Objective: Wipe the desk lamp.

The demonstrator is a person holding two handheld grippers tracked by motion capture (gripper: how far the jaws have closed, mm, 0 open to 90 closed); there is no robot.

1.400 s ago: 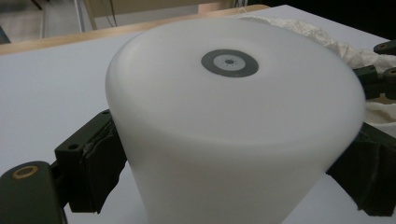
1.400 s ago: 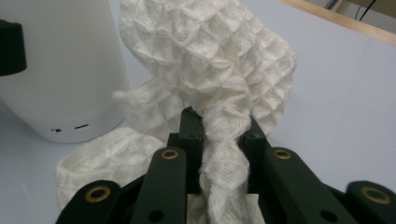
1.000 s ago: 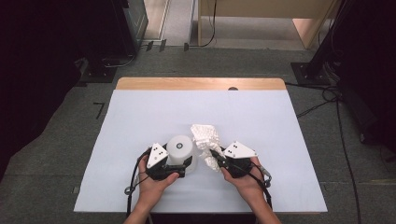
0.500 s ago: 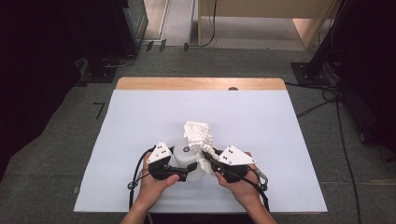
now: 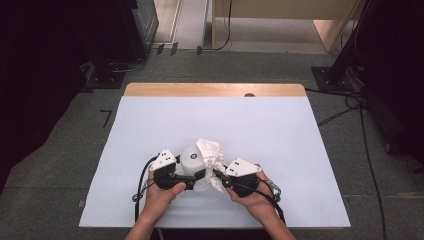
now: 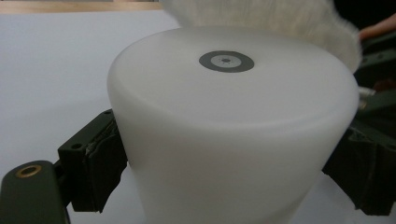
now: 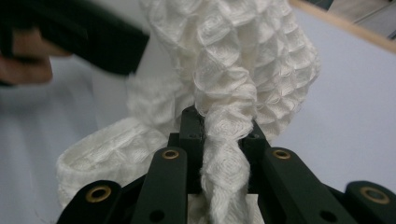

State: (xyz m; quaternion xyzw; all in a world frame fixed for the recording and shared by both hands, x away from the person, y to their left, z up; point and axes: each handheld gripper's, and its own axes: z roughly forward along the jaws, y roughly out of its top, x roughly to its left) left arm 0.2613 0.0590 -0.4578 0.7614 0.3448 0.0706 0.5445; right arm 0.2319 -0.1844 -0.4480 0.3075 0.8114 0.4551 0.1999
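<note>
Jaws of my left gripper (image 5: 192,176) clamp the white frosted plastic cup (image 6: 224,140); right gripper (image 7: 223,140) pinches the white waffle-weave cloth (image 7: 233,70) against it.

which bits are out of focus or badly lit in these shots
High view: even light on the table, dark surroundings. Left gripper view: white cup soft and close, cloth blurred behind it. Right gripper view: waffle cloth sharp, the hand at the left edge blurred.

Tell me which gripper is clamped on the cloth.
The right gripper pinches the white waffle cloth; the left gripper instead grips the white cup.
</note>
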